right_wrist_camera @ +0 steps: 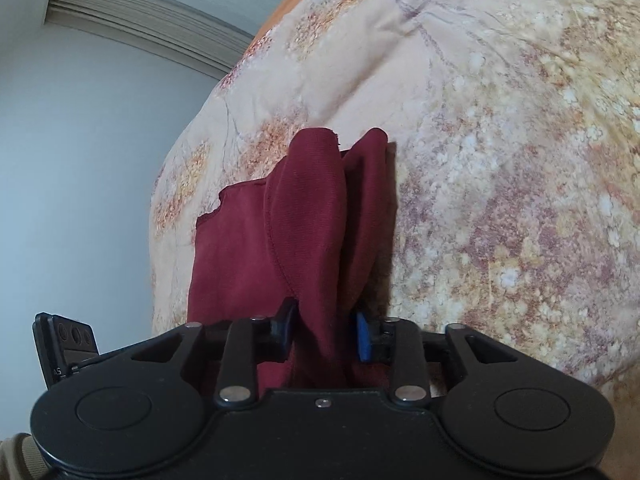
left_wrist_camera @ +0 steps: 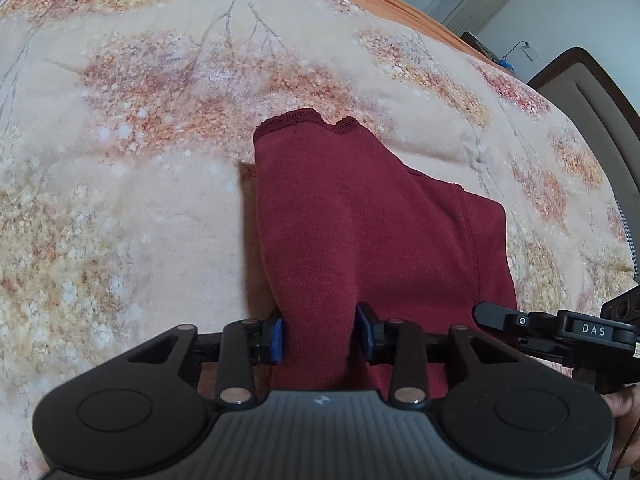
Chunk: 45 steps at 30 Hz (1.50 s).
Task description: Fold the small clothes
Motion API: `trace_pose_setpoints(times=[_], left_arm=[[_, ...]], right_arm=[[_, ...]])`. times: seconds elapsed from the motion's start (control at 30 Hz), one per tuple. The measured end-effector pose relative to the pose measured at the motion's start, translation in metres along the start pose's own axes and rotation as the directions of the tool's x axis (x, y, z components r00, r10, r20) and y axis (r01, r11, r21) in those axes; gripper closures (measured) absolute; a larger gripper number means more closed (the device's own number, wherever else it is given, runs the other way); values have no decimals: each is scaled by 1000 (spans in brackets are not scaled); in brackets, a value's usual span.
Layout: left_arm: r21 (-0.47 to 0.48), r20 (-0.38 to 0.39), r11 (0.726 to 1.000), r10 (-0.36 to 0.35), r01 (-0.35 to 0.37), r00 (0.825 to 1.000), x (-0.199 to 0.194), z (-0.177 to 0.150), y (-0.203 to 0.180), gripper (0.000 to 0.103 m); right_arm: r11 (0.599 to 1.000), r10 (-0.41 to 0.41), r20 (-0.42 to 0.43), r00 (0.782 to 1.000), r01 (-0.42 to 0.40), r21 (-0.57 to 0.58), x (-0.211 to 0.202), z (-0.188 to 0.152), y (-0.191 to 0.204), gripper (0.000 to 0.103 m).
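Jaws of two grippers, left gripper and right gripper, each pinch one maroon garment.

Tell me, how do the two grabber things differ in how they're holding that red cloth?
The left gripper pinches one smooth, rounded fold of the red garment; the right gripper pinches a more bunched part, with two lobes rising beyond it. The left gripper's pads both show blue; on the right gripper, only one looks bright blue, the other shadowed. Both are shut on the cloth over the floral blanket.
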<state>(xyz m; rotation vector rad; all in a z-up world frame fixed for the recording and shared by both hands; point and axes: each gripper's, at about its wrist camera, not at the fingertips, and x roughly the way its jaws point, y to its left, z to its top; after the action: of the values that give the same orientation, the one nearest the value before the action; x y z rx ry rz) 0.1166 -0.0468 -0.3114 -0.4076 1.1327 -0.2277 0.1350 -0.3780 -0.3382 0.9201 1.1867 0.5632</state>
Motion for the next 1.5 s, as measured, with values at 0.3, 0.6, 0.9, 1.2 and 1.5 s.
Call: trace_pose_setpoints(times=[0.3,0.6,0.9,1.2,1.5], left_arm=[[6,7,998,56,-56,998,-19,0,-19,33],[-39,63,995,93,-90,994,-60,-1,-46,22],[-112,148,990,105,-89,983,-119,-7,-72,11],[-139,190,990,-6,33,982,-184,-6,-82,1],[-19,75,1000,-10,11,997,-226,-21,-72,1]], right_arm=[[994,-25,31,999,28,-101,-44,2,25,43],[972,-16,37,999,24,-233,-82,11,76,28],[953,8,20,1000,-1,-304,-108,18,120,18],[942,-1,138,990,47,-333,-163,7,183,3],[930,-152,186,971,204,-304,-187,-52,237,1]])
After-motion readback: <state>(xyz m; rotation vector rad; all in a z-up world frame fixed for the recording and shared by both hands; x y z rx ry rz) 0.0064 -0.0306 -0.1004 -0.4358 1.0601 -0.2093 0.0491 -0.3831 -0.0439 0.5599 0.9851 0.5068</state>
